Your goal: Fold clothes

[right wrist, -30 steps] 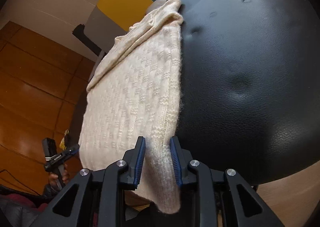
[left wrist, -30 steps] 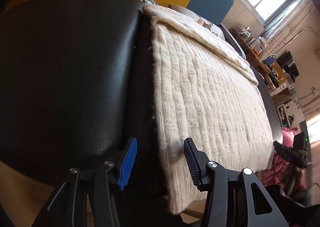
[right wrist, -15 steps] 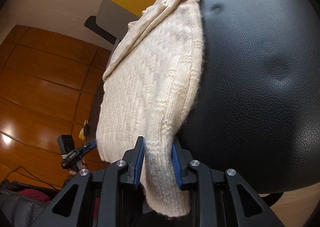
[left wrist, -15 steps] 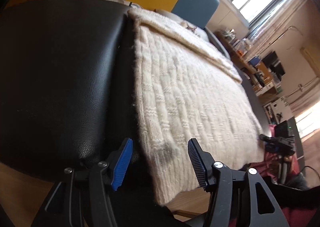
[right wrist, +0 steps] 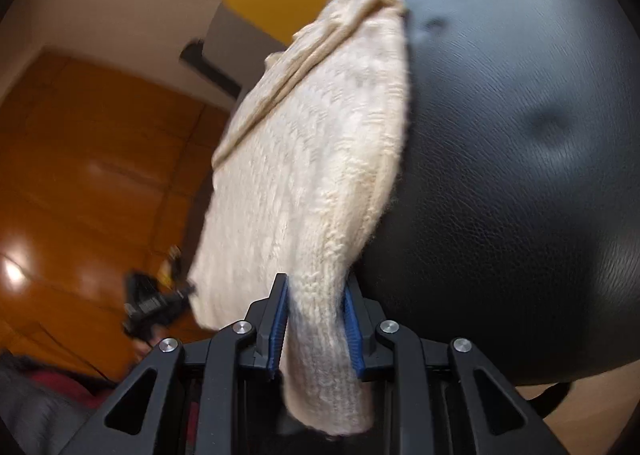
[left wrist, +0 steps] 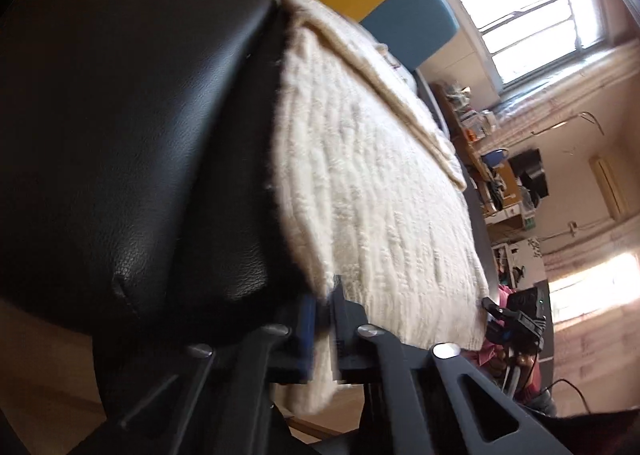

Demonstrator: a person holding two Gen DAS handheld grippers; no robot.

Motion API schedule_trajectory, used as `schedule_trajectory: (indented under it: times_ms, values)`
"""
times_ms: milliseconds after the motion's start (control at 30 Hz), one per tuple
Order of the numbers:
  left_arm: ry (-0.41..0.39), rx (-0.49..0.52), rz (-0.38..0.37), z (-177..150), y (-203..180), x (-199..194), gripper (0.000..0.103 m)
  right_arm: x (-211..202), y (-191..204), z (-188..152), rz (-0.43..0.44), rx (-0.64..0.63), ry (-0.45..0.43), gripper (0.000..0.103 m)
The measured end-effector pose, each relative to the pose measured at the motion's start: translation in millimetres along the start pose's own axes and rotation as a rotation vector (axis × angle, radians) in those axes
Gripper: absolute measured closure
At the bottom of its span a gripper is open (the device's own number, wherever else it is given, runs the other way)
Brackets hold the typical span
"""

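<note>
A black leather cushion (left wrist: 132,143) fills the left of the left wrist view, with one window (left wrist: 520,11) and a cluttered shelf seen far right. One cream knitted sweater (left wrist: 372,191) is laid across the cushion, its near edge hanging over the front. The left gripper (left wrist: 324,319) is clenched on that near left corner, the blue pads pressed against the knit; a second ago its jaws stood wide apart around the corner. One other gripper (left wrist: 516,323) is seen at the sweater's near right corner.

In the right wrist view, the same cushion (right wrist: 520,159) bulges at right and an orange wood floor (right wrist: 88,183) lies at left. The one sweater (right wrist: 312,175) is seen draped down the cushion's left side. Its near right corner is held between the blue pads of the right gripper (right wrist: 316,327), whose jaws are closing further on the knit; they are narrower than a second ago.
</note>
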State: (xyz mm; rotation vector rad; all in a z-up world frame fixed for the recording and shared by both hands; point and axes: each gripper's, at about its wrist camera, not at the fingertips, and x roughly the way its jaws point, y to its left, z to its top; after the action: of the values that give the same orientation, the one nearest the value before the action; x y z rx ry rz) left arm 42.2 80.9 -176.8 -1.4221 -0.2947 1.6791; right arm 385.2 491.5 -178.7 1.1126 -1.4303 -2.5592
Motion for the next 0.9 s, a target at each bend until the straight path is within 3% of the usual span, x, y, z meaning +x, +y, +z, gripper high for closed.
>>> schedule_trajectory:
  times_ms: [100,300,433,533,633,700,733,767,800,900]
  values:
    - [-0.021,-0.006,0.007,-2,-3,1,0.098,1,10,-1,-0.075,-0.027,-0.007,0.089]
    - [-0.059,-0.021,-0.054,-3,-9,-11,0.099,10,33,-11,-0.063,-0.112,0.035,0.090]
    - [-0.056,0.013,-0.078,-3,-15,-9,0.099,10,10,-12,-0.014,-0.022,0.039,0.090]
    - [0.007,0.038,-0.012,-1,-16,4,0.097,6,1,-11,0.021,0.042,0.019,0.087]
    - [0.024,0.070,0.019,3,-22,8,0.089,6,-6,-11,0.066,0.090,0.020,0.078]
    - [0.019,0.060,-0.002,6,-23,9,0.078,6,-11,-11,0.095,0.120,0.021,0.078]
    - [0.014,0.056,-0.004,6,-24,11,0.077,6,-5,-11,0.054,0.082,0.030,0.082]
    - [0.007,0.055,-0.002,7,-26,12,0.079,6,2,-11,0.014,0.044,0.038,0.089]
    - [-0.006,0.071,0.017,7,-29,13,0.094,6,8,-10,-0.026,0.006,0.047,0.088]
    - [-0.033,0.065,0.003,4,-29,12,0.097,9,26,-14,-0.049,-0.073,0.082,0.090]
